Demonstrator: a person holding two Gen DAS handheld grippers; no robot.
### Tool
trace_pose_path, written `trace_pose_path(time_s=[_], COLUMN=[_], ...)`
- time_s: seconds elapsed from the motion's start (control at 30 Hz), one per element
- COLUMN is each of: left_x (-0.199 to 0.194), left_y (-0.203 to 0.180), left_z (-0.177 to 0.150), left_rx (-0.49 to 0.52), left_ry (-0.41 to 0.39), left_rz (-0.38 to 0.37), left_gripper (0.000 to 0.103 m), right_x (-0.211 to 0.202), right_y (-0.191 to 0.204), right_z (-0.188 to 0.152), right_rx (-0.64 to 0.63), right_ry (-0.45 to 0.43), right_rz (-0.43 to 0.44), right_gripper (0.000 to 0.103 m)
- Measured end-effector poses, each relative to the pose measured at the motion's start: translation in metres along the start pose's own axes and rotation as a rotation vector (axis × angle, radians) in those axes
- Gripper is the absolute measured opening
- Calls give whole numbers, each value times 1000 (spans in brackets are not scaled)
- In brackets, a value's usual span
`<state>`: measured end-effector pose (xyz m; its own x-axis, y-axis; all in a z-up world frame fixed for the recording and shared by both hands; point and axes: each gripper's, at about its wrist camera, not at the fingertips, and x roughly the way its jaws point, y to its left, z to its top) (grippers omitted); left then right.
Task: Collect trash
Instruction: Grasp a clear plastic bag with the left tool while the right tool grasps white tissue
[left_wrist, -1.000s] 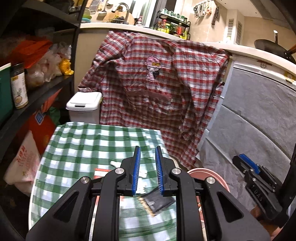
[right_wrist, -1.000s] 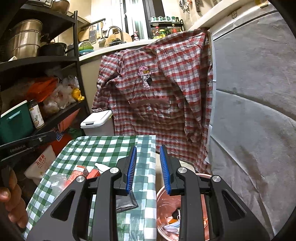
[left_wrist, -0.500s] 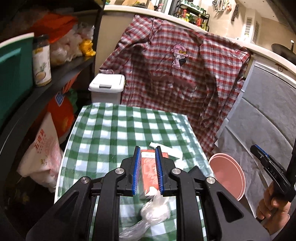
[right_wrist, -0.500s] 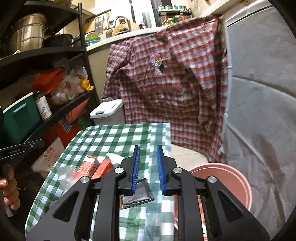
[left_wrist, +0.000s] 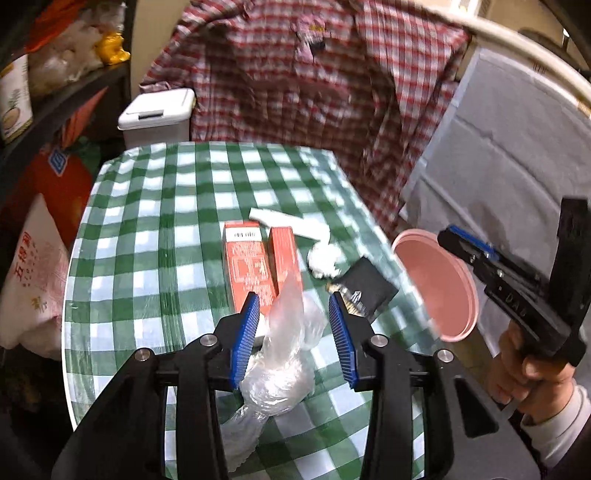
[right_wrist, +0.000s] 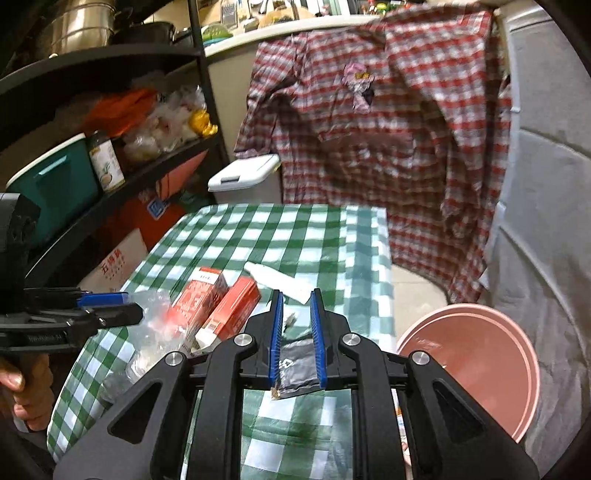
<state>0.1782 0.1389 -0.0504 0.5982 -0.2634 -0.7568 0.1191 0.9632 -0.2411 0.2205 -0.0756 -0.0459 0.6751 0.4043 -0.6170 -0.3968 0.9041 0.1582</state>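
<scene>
Red boxes (left_wrist: 258, 266) just behind crumpled clear plastic bag (left_wrist: 284, 354) — left gripper (left_wrist: 293, 314) opening around it; right gripper (right_wrist: 297, 314) narrow, over black wrapper (right_wrist: 299, 365) — contact unclear.

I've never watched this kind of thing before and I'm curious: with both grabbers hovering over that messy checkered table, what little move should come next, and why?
Probably the left gripper should sink a little and close on the crumpled clear plastic bag. Its jaws are opening and the bag already stands between the blue pads without being pinched. The pink bin waits beside the table, so a grip would let that piece go in.
</scene>
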Motion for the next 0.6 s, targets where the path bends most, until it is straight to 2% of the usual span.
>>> trace_pose_path(time_s=[0.1,0.17,0.27,0.43,0.6], left_x=[8,11,11,-6,-27], left_y=[-2,-2,3,6,6], left_z=[-2,-2,-2,6,14], left_rx=[16,26,29,9,5], left_ry=[30,46,57,24,-24], left_rz=[4,20,25,24,54], left_gripper=[38,17,2,0,0], right_x=[14,28,42,61,86], right_y=[1,1,1,9,19], right_z=[-4,-8,-14,-18,-16], right_rx=[1,7,6,-19,-56], right_ry=[45,90,129,153,173], right_rz=[11,16,6,2,-2], right_gripper=[20,28,31,31,31])
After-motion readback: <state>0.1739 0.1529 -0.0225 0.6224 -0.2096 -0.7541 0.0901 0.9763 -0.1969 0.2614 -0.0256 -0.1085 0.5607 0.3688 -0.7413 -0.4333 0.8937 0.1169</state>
